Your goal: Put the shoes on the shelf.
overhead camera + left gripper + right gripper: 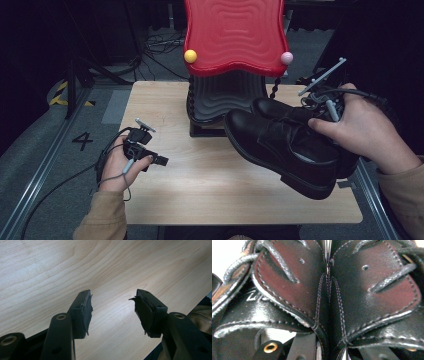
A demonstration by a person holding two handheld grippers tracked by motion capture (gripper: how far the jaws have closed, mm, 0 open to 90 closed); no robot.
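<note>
At the left edge of the tabletop (200,170) the left gripper (161,161) rests low in the person's hand, its fingers (82,312) spread wide over bare wood with nothing between them. Behind the middle of the tabletop stands a red rack (235,35) with a wavy top shelf, a yellow ball (190,56) and a pink ball (286,58) at its front corners, and a darker shelf below. To the right, two black shoes (285,145) hang in the air above the tabletop, toes pointing left and towards the rack, heels at the right hand. The right gripper (325,107) holds them together: in the right gripper view the two inner side walls are pressed against each other along a seam (328,290) between the narrow fingers, laces (387,280) trailing on either side.

The risk, as I judge it, is the pinch itself. Both shoes hang from thin leather at one end, so their weight could pivot them downward or let one slide free and drop onto the tabletop. The toes are also near the rack's lower shelf and could knock it on a careless swing.

On the floor at the left a "4" (82,141) is marked. Pale lettering shows on one shoe's lining (254,297), too blurred to read.
</note>
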